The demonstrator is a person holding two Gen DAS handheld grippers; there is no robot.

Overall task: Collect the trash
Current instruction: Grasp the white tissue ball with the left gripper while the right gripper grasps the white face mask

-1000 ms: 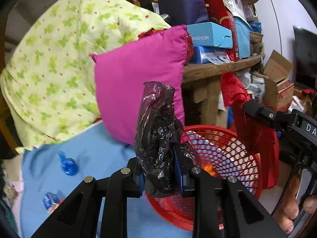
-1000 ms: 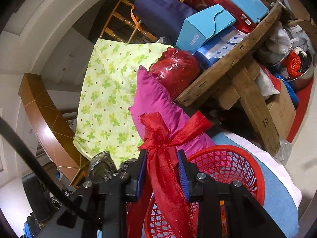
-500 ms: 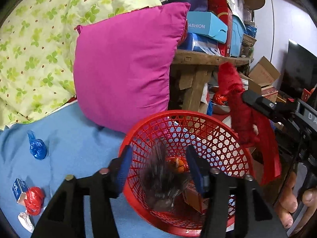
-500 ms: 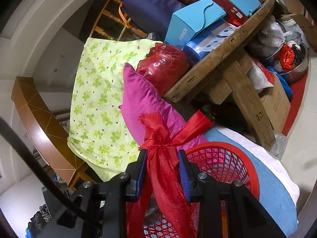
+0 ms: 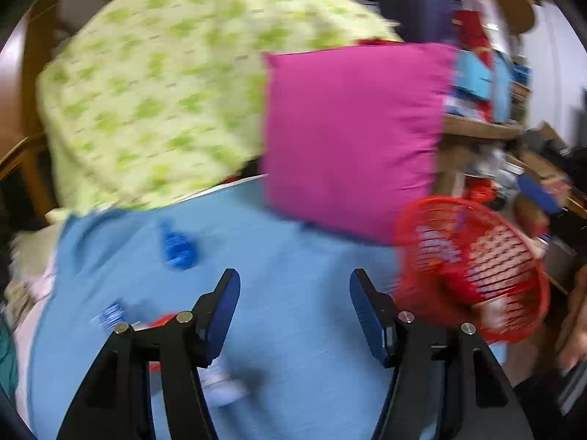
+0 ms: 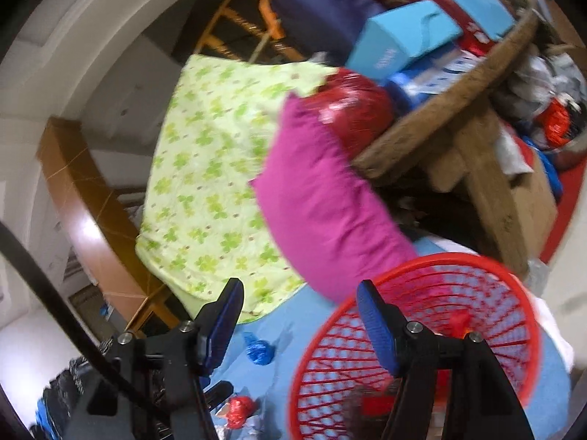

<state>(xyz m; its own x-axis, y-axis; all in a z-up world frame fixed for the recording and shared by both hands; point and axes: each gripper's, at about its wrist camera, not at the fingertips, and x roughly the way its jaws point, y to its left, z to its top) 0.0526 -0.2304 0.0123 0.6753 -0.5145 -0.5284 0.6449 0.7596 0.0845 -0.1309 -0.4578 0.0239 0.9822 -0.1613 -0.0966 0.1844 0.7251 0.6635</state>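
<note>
The red mesh basket (image 5: 473, 267) stands on the blue cloth (image 5: 286, 256), right of my left gripper (image 5: 295, 304), whose jaws are opening with nothing between them. Ahead of it on the cloth lie a blue wrapper (image 5: 178, 247), a small blue pack (image 5: 112, 315) and a red wrapper (image 5: 165, 321) by the left finger. My right gripper (image 6: 297, 317) hovers over the basket (image 6: 414, 333), its jaws opening and empty; red trash lies inside the basket. The blue wrapper (image 6: 259, 352) and red wrapper (image 6: 238, 409) show lower left of the basket.
A magenta pillow (image 5: 352, 135) and a green-patterned quilt (image 5: 157, 91) lean behind the cloth. A wooden table (image 6: 455, 110) loaded with boxes stands right of them, with cartons and bags beneath. A hand (image 5: 576, 326) shows at the right edge.
My left gripper let the black bag fall into the basket, opened, and swung left over the cloth. My right gripper opened and the red bag dropped from it into the basket.
</note>
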